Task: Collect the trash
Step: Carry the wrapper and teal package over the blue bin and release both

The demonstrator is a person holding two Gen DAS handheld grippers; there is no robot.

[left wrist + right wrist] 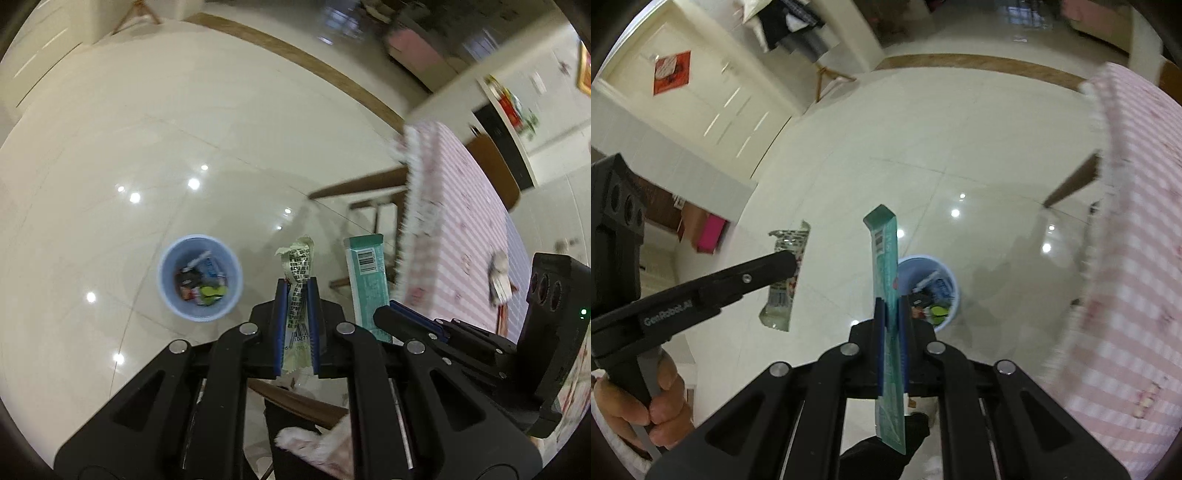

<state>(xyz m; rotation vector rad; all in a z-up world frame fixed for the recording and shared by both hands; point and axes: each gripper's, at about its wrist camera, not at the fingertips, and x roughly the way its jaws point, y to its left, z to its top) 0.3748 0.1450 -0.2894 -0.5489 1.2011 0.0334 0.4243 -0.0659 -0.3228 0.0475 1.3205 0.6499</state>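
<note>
My left gripper is shut on a pale green wrapper with a barcode, held upright above the floor. My right gripper is shut on a long teal wrapper that stands up between the blue pads. Each gripper appears in the other's view: the teal wrapper to the right in the left wrist view, the green wrapper to the left in the right wrist view. A light blue bin with several pieces of trash stands on the floor below, left of the left gripper and just beyond the right one.
A table with a pink checked cloth fills the right side, wooden chair legs beneath it. More trash lies on the cloth. The glossy white tile floor spreads around the bin. A hand holds the left gripper's handle.
</note>
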